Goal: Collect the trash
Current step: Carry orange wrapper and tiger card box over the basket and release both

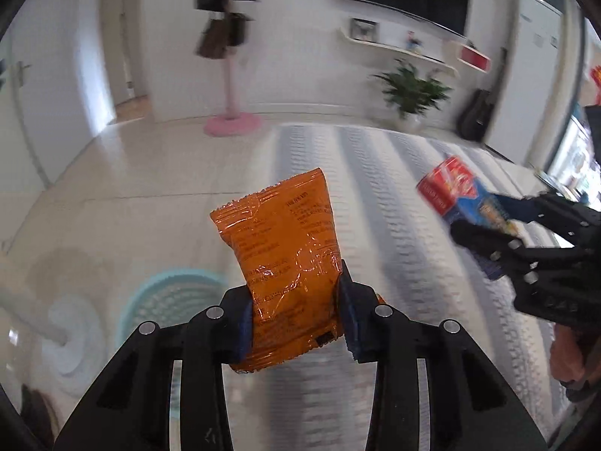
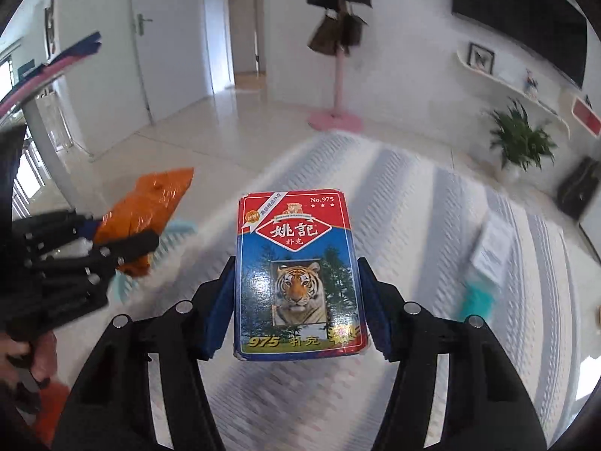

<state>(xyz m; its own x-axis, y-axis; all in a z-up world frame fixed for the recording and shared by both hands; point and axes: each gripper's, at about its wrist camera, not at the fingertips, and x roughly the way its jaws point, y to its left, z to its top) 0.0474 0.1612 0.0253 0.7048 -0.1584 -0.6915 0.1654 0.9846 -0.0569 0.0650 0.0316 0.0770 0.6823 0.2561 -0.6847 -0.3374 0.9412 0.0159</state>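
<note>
My left gripper (image 1: 295, 314) pinches the crinkly orange foil snack packet (image 1: 280, 248) low, my right gripper (image 2: 296, 308) clamps the red-and-blue tiger card box (image 2: 295, 274), both lifted over the striped rug (image 1: 394, 195), and I fear the slick foil slipping out.

Legible print is confined to one item. The card box (image 2: 298, 282), held upright in the right tool (image 2: 298, 300), reads "No.975" at its upper right corner above three stars. A red banner across the upper face carries the characters 姚記 with 扑克 beneath. Along the lower edge stands "975 扑克" in yellow. The orange packet (image 1: 280, 251) bears blocks of dark print, too small and blurred to read in either view.
</note>
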